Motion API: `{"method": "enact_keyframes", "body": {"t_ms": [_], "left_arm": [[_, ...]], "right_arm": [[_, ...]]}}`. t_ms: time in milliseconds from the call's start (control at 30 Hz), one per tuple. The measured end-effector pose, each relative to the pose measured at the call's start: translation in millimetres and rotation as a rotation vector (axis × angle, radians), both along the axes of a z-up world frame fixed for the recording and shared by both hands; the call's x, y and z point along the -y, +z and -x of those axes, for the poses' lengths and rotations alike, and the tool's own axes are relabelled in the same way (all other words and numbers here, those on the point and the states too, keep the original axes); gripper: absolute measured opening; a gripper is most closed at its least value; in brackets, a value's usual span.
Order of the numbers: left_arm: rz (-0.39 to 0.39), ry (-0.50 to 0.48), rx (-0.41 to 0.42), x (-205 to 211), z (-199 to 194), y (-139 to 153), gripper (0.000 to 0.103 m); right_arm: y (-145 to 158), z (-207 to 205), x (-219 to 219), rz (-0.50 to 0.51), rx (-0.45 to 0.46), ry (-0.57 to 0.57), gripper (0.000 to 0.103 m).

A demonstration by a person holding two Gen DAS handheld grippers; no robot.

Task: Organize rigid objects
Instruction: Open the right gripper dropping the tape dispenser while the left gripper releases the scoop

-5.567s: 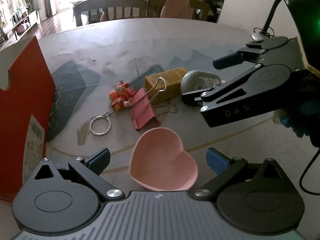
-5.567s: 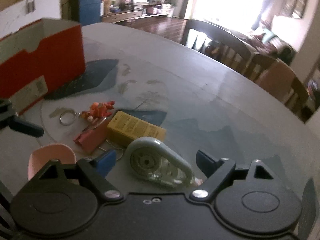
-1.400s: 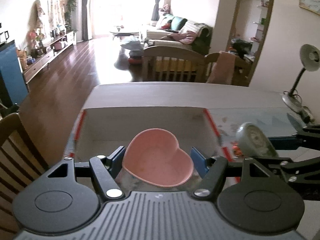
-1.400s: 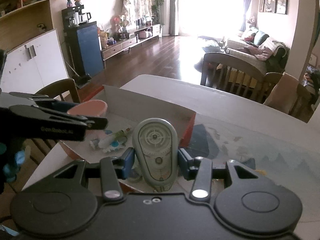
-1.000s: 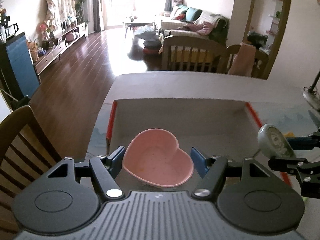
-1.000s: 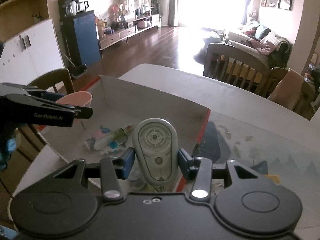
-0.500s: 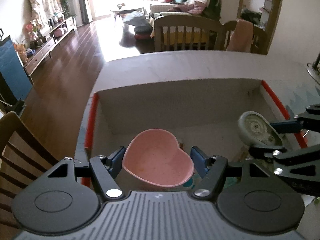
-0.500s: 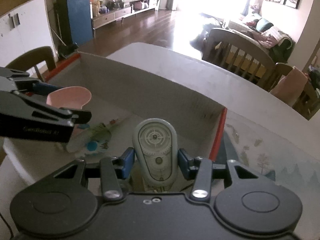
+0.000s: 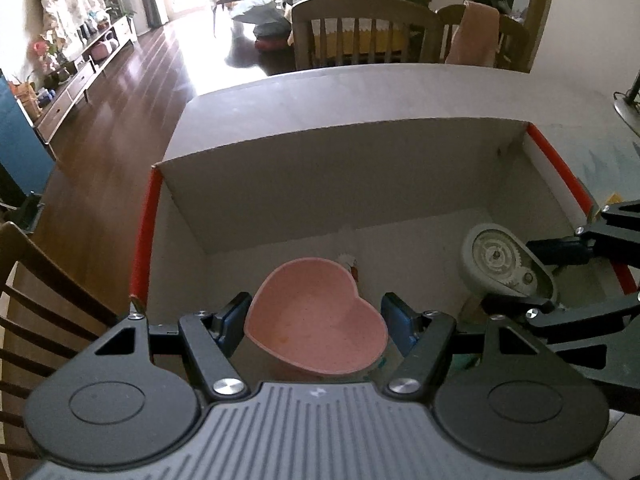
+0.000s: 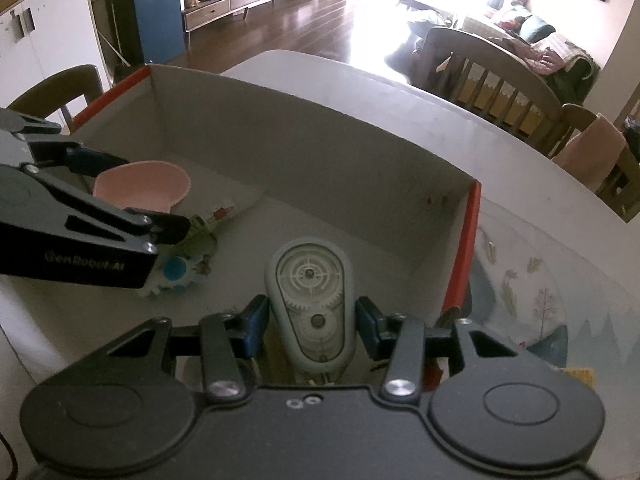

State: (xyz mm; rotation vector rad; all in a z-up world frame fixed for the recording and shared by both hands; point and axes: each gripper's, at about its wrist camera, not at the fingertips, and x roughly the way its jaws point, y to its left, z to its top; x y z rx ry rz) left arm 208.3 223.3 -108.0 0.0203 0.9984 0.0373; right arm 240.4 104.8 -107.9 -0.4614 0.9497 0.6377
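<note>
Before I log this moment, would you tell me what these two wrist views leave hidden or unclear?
- Left wrist view: the box floor under the pink heart dish is hidden by the dish and left gripper.
- Right wrist view: the small toys in the box are partly covered by the left gripper and too blurred to identify.
- Right wrist view: the correction tape dispenser, lower end hidden behind the right gripper.
- Both views: whether either item touches the floor.

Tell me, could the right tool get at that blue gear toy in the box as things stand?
Probably not: the right tool is shut on the correction tape, and the left tool with its pink heart bowl hangs over the blue gear toy inside the box.
</note>
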Motion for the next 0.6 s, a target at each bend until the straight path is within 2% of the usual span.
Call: {"method": "enact_keyframes", "body": {"t_ms": [200,533,600], "left_arm": [[0.013,-0.003,-0.014,-3,-2,0,0.071],[0.015,0.023,0.027,-3,13,14,0.073],[0.02,0.024,0.034,-2,16,18,0.073]], "right_arm": [[3,4,3,-0.018,-0.001,-0.001,0.05],[24,15,23,-0.106,0.009,-0.011,0.051],[30,18,29,-0.129,0.014,-0.017,0.055]]}}
